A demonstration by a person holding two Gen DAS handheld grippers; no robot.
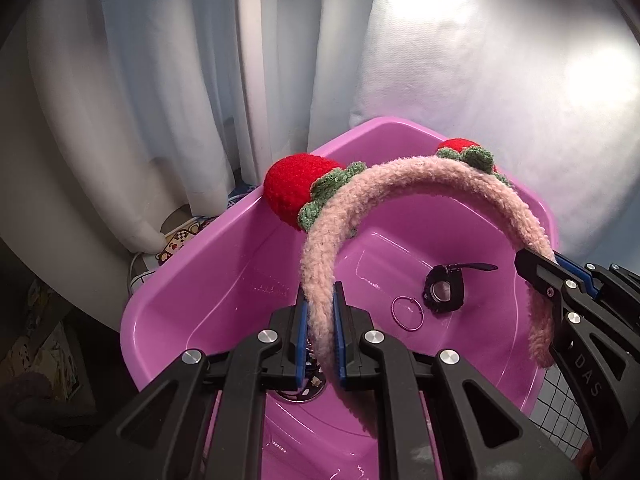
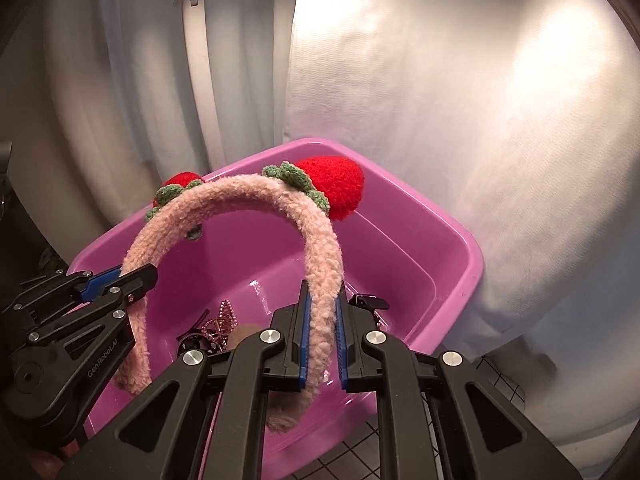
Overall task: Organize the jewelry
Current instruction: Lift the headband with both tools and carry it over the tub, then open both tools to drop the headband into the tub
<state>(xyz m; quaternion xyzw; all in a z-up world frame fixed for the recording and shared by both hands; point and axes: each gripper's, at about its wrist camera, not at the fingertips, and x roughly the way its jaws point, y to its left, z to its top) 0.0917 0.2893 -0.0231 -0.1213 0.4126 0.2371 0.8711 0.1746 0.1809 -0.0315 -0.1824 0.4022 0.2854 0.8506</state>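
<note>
Each fisheye camera sits just behind its own gripper's fingers, looking steeply down into the purple tub (image 1: 192, 280) at close range. The left wrist view faces it from the left, the right wrist view from the right (each catching the other gripper), both sharing the fuzzy headband (image 1: 400, 176) and white curtain (image 2: 440, 100).

A fuzzy pink headband (image 1: 400, 172) arches upright above a purple plastic tub (image 1: 208, 264), with a red knitted strawberry (image 1: 296, 188) with green leaves at 10 o'clock and a second strawberry (image 1: 460, 146) at 1 o'clock; in the tub lie a thin ring (image 1: 407, 314), a black watch (image 1: 444, 290) and a pink sparkly clip (image 2: 222, 320).
</note>
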